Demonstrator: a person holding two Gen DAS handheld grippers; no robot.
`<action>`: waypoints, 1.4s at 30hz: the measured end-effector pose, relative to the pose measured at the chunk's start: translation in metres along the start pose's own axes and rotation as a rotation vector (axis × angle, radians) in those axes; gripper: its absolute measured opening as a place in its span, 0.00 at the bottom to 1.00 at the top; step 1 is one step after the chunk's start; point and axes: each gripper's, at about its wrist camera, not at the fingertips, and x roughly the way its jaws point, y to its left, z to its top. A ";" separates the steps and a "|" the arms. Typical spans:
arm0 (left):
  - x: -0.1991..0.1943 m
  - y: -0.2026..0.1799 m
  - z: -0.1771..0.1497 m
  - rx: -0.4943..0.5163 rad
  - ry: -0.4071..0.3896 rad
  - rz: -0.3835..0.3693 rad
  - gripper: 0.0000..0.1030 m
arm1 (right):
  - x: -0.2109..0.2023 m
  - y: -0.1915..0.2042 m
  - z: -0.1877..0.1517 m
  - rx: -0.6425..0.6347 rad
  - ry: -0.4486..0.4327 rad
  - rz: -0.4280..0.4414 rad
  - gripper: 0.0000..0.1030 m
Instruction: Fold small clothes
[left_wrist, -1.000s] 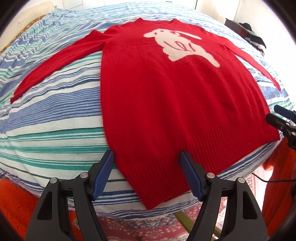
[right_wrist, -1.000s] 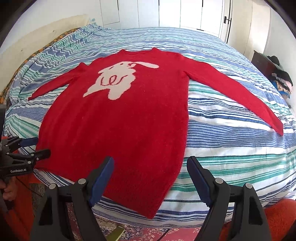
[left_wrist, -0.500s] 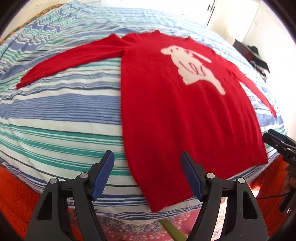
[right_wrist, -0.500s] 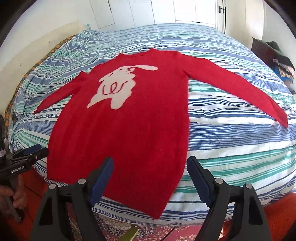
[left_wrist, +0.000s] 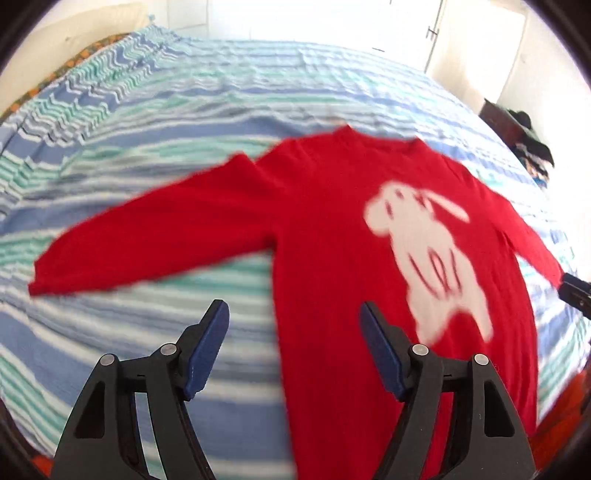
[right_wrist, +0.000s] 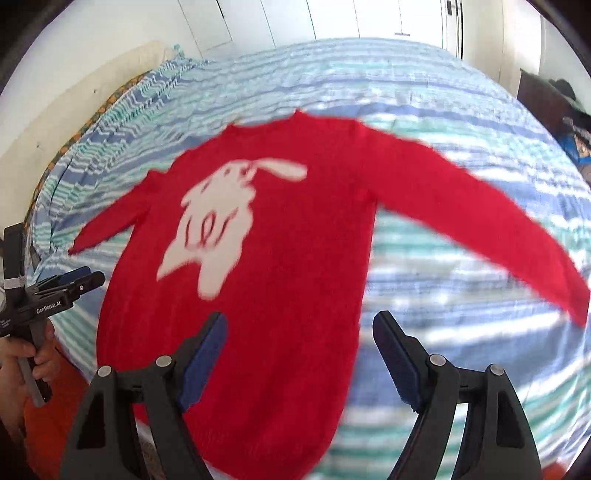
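**Red sweater spread flat on a striped bed, both grippers open above it**

A red knitted sweater (left_wrist: 332, 258) lies face up and unfolded on a bed covered by a bedspread (left_wrist: 147, 122) striped in blue, green and white. Both sleeves stretch outward from the body across the stripes. A white rabbit design (right_wrist: 218, 221) sits on the chest. The neckline points toward the far end of the bed and the hem lies at the near edge. Both views are blurred.

In the left wrist view, the left gripper (left_wrist: 293, 328) hangs above the sweater's side edge, below one sleeve (left_wrist: 147, 240). Its jaws stand wide apart and hold nothing; one blue-padded finger (left_wrist: 207, 350) is over the bedspread, the other over red knit. A dark tip of the right gripper (left_wrist: 576, 291) shows at the right edge of this view, beside the other sleeve.

In the right wrist view, the right gripper (right_wrist: 299, 350) hangs over the sweater's other side edge, its jaws also spread and gripping nothing. One finger is over the sweater, the other over the striped cover. The other sleeve (right_wrist: 480, 221) runs toward the bed's side edge. At the left of this view, a hand (right_wrist: 22, 365) holds the handle of the left gripper (right_wrist: 70, 284) near the bed's corner.

White cupboard doors (right_wrist: 332, 18) stand beyond the far end of the bed.
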 end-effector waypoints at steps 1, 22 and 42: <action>0.015 0.008 0.019 -0.021 -0.011 0.036 0.73 | 0.004 -0.003 0.024 -0.013 -0.041 -0.009 0.78; 0.004 0.048 -0.066 -0.091 0.101 0.163 0.85 | 0.054 -0.165 0.011 0.187 0.021 -0.126 0.78; -0.005 0.061 -0.114 -0.161 0.078 0.230 0.87 | -0.054 -0.354 -0.110 1.222 -0.206 0.236 0.75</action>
